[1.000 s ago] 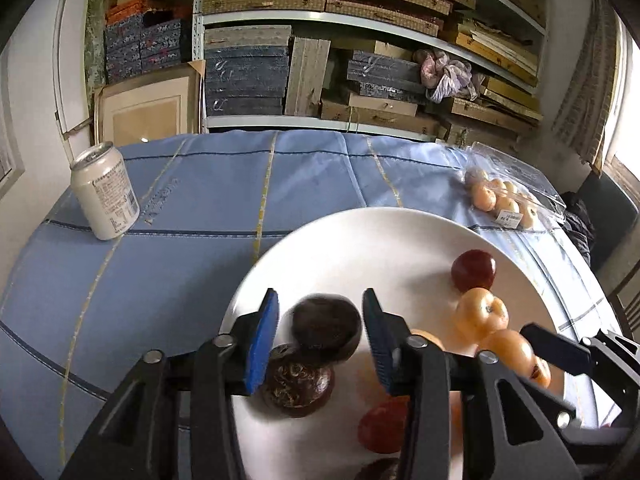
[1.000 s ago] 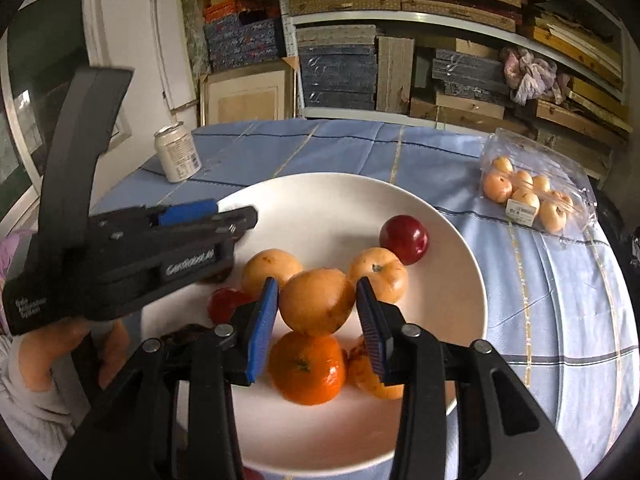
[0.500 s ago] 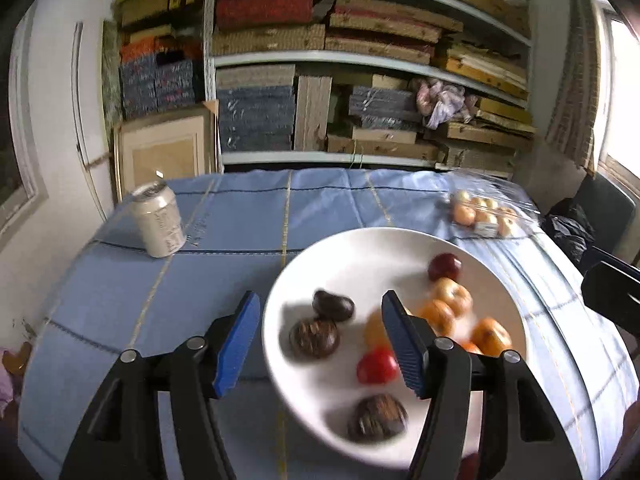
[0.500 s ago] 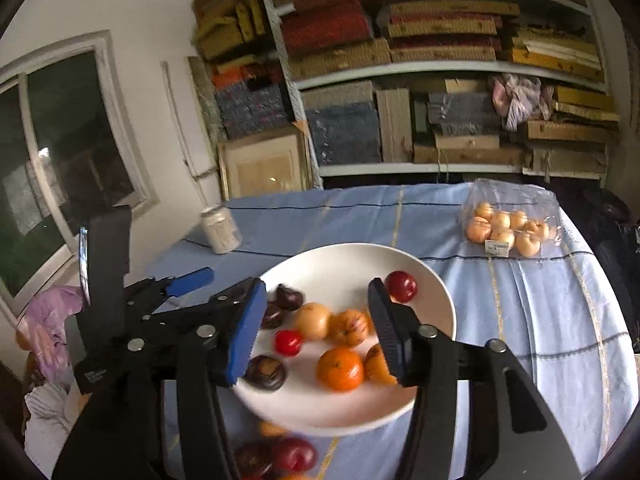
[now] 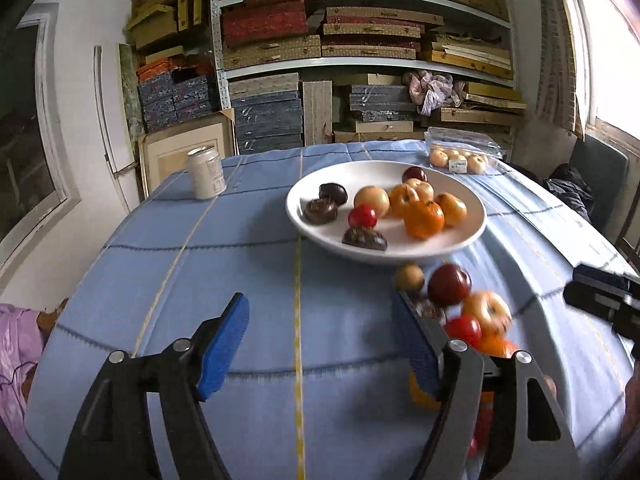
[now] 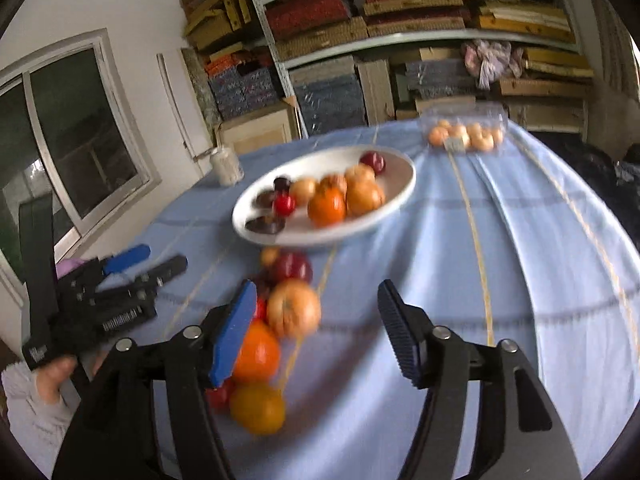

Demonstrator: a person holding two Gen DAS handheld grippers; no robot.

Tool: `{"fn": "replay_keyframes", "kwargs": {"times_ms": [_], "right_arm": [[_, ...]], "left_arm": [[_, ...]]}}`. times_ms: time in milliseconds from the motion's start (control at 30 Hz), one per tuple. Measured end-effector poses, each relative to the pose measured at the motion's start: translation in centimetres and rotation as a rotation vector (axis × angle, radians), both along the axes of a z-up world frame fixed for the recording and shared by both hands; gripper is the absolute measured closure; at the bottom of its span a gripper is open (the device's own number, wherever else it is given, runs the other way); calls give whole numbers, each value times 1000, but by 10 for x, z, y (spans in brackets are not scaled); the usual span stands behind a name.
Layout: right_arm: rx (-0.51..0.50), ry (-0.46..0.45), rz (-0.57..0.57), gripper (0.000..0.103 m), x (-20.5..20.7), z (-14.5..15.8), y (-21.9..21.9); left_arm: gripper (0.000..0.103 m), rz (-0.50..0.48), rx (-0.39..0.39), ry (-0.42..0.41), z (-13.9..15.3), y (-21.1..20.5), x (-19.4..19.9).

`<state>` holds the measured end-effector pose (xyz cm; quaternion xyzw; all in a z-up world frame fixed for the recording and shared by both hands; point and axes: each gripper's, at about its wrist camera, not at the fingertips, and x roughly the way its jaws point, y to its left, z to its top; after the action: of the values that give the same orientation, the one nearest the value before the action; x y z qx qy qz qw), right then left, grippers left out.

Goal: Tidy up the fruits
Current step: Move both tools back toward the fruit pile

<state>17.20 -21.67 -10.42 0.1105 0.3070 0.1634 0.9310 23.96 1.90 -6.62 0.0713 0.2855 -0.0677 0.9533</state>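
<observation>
A white plate (image 5: 472,232) (image 6: 404,188) in the middle of the blue cloth holds several fruits: oranges, pale apples, a small red fruit (image 5: 362,216) and dark brown ones (image 5: 320,211). Loose fruits lie on the cloth in front of it, among them a dark red apple (image 5: 449,283) (image 6: 291,267), a pale apple (image 6: 294,307) and an orange (image 6: 256,350). My left gripper (image 5: 322,344) hovers over bare cloth, its jaws opening with nothing between them. My right gripper (image 6: 316,334) is beside the loose pile, jaws opening and empty.
A drinks can (image 5: 206,174) stands at the far left of the table. A clear box of small fruits (image 5: 460,158) (image 6: 466,134) sits at the far right. Stacked shelves fill the wall behind. A person's hand (image 6: 52,376) holds the left gripper at the left table edge.
Both grippers have pulled back from the plate and opened, leaving a dark fruit and an orange fruit on it. The loose pile in front of the plate has come into view.
</observation>
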Motion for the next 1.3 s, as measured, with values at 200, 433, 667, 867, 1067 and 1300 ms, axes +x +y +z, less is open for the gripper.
{"fn": "replay_keyframes", "kwargs": {"times_ms": [200,433,667,867,1067,1300], "right_arm": [[49,33,71,41,-13,-6,3],[16,49,191,41,-17,-3,25],[-14,133,209,41,-18,-10,29],[-123,150,190,40,-33,-18,36],[-233,155,220,49,-27,-20,58],[-234,104,186,50,-17,-9,58]], "left_arm": [[28,32,-2,-7,-4,7,-15],[21,58,-84,20,-4,25,-11],[18,61,-161,57,-7,38,-7],[14,22,-146,46,-5,28,-12],[14,-3,-125,30,-4,21,-17],[14,-10,-134,32,-4,22,-19]]}}
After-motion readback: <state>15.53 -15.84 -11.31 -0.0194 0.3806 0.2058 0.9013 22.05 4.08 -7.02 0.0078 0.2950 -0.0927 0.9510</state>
